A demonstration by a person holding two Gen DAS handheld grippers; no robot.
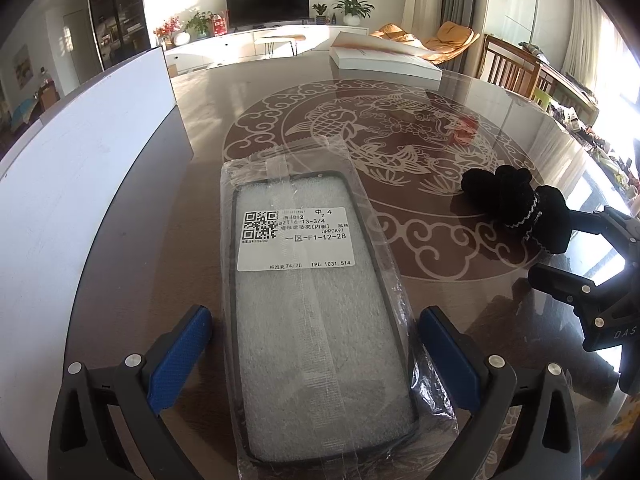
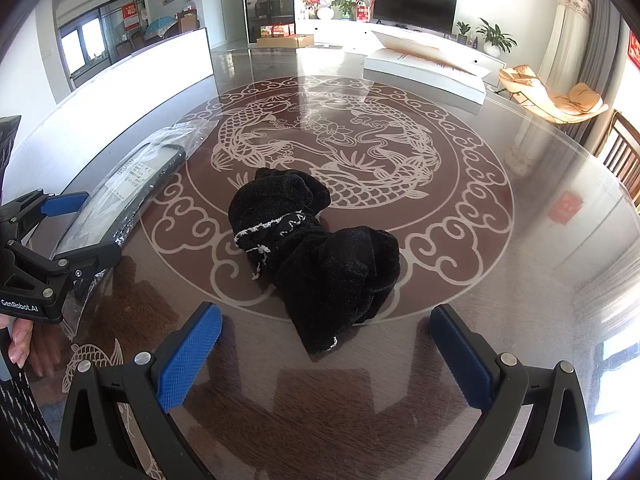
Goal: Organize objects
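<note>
A phone case in a clear plastic bag (image 1: 316, 304) with a white label lies flat on the table. My left gripper (image 1: 316, 344) is open, its blue fingers on either side of the bag's near end, not closed on it. The bag also shows in the right wrist view (image 2: 132, 184) at the left, with the left gripper (image 2: 80, 232) around its near end. A black crumpled cloth with white trim (image 2: 320, 256) lies mid-table. My right gripper (image 2: 326, 348) is open just in front of the cloth, empty. In the left wrist view the cloth (image 1: 512, 204) lies at the right, beside the right gripper (image 1: 576, 252).
The round table (image 2: 520, 280) has a glossy glass top over a fish pattern. A white box with its lid ajar (image 2: 428, 68) stands at the far side. A long white board (image 1: 80, 184) stands along the left edge. Chairs (image 1: 516, 64) stand beyond the table.
</note>
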